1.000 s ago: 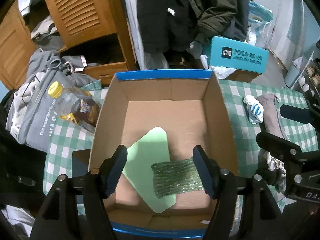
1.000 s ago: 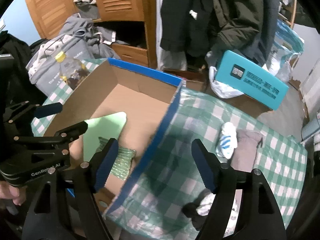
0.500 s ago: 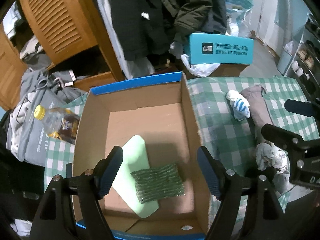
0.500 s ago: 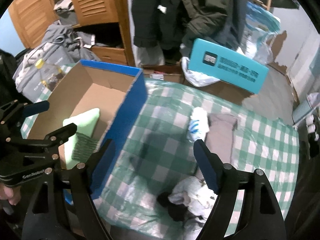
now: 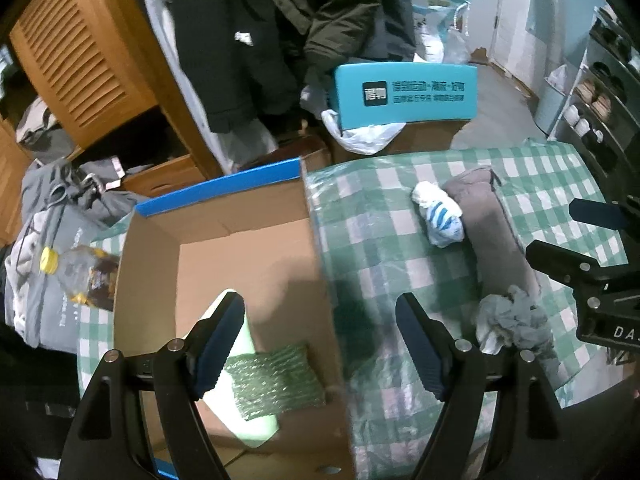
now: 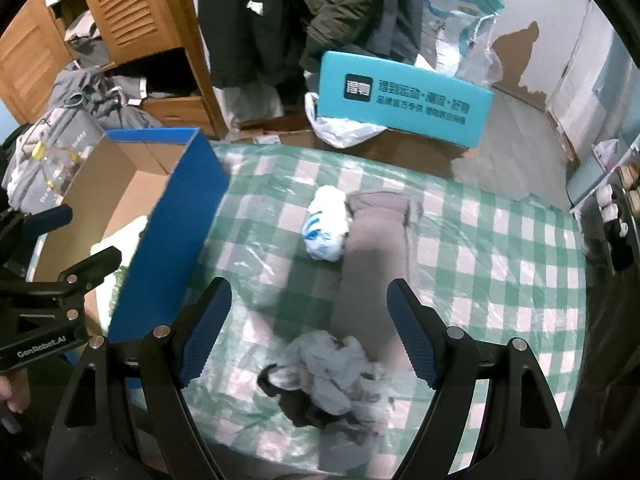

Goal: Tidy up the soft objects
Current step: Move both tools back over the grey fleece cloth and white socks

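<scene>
An open cardboard box (image 5: 320,256) with blue outer walls (image 6: 176,240) stands at the left of the green checked table. Inside lie a pale green pad (image 5: 248,424) and a green bubble-wrap piece (image 5: 276,380). On the cloth to its right are a white and blue rolled sock (image 6: 326,226), a folded grey cloth (image 6: 376,264) and a crumpled grey-white bundle (image 6: 332,376). My left gripper (image 5: 320,344) hangs open over the box's right wall, nothing between its fingers. My right gripper (image 6: 308,332) is open above the crumpled bundle, not touching it.
A plastic bottle (image 5: 84,276) and a grey bag (image 5: 44,240) sit left of the box. Behind the table are a teal carton (image 6: 404,100), plastic bags, hanging dark coats (image 6: 304,12) and a wooden wardrobe (image 5: 84,64). Shelves stand at the far right.
Both grippers have moved right across the table: the left from over the box's middle to its right wall, the right from the box's edge to above the soft items. Both opened slightly.
</scene>
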A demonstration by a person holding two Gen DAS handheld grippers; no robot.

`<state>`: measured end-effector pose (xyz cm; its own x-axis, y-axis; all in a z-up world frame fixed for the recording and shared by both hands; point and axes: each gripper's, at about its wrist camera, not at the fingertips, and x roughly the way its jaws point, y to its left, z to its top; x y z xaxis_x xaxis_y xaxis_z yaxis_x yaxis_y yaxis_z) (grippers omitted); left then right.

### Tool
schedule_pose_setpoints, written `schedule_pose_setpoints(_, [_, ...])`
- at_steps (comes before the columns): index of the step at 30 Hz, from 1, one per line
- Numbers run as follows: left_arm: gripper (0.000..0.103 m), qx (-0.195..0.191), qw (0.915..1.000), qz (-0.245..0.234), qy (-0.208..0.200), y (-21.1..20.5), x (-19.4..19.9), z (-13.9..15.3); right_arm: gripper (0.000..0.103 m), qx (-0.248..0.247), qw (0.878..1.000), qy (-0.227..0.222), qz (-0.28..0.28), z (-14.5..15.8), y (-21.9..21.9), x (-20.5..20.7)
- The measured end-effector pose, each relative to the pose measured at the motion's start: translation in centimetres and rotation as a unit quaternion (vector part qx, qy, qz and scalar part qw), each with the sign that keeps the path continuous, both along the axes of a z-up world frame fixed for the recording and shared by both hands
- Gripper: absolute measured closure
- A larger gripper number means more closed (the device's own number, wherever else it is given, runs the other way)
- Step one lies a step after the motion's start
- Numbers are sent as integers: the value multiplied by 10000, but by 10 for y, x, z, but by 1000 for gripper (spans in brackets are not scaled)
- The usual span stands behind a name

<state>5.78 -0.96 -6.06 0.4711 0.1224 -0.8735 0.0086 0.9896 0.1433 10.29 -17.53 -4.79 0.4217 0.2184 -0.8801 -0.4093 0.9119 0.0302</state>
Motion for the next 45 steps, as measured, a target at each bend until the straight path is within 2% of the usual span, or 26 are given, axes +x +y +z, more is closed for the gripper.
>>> schedule_pose_setpoints(10, [22,218,9989,-356,218,-36,37,-13,24,-84,9988,396,-270,-14,-28,45])
schedule_pose_setpoints(16, [22,-52,9979,-467,444,-48,57,-37,24,-54,9955,749,-569,-40,-44,68])
schedule_pose_setpoints(28, [22,-52,9948,-618,804,-67,75,-76,24,-98,9911,1129,-695,-88,-52,76])
schedule_pose_setpoints(45, [22,-29,9917,-602,1134,-74,86,-108,23,-82,9866,1503,-637,-126,-45,86])
